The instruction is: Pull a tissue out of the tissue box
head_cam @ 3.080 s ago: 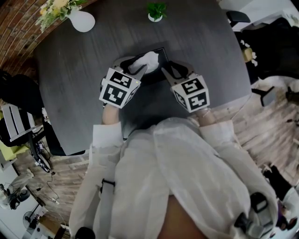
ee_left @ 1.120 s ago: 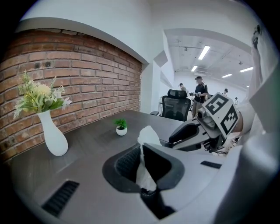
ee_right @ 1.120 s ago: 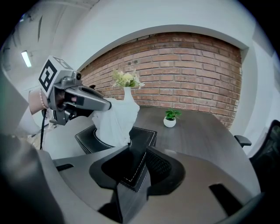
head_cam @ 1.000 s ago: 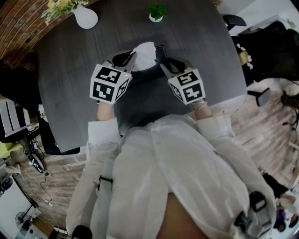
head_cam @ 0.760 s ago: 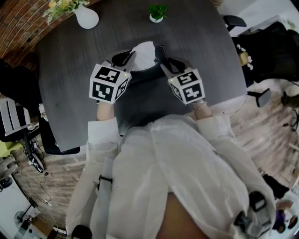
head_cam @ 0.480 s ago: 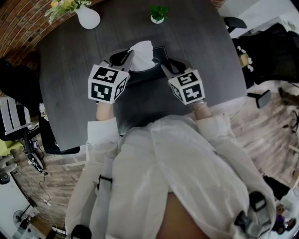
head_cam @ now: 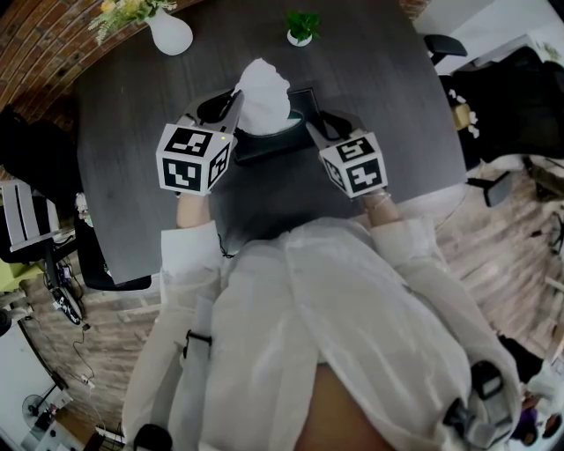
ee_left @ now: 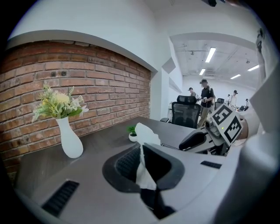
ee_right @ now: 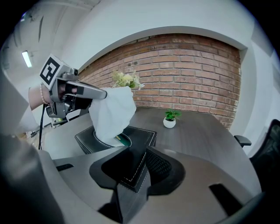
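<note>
Two grippers are over the dark grey wood-grain table [head_cam: 397,79]. Each is held in one hand of a person in a white coat.

Entry 1: the left gripper [head_cam: 233,99] [ee_left: 141,148] has its jaws pinched almost together on the white paper tissue [head_cam: 263,92] [ee_left: 146,133]. In the left gripper view the sheet runs down between the jaws, and a crumpled tuft stands above their tips.

Entry 2: the tissue is drawn up tall above the black leather tissue box with white stitching [head_cam: 273,145] [ee_right: 138,133]. Seen from the right gripper view, its lower end sits in the oval opening on the box top, and its upper edge is caught at the left gripper's tips. The sheet hangs loose and wide between those two ends.

Entry 3: the right gripper [head_cam: 315,129] [ee_right: 139,159] has its jaws narrow and clamped on the near corner of the box. The stitched edge sits between them. The box lies flat on the table.

Entry 4: at the far edge of the table are a white ceramic vase of pale flowers [head_cam: 172,33] [ee_left: 70,140] and a small green plant in a white pot [head_cam: 301,25] [ee_right: 169,119]. Both stand well apart from the box.
</note>
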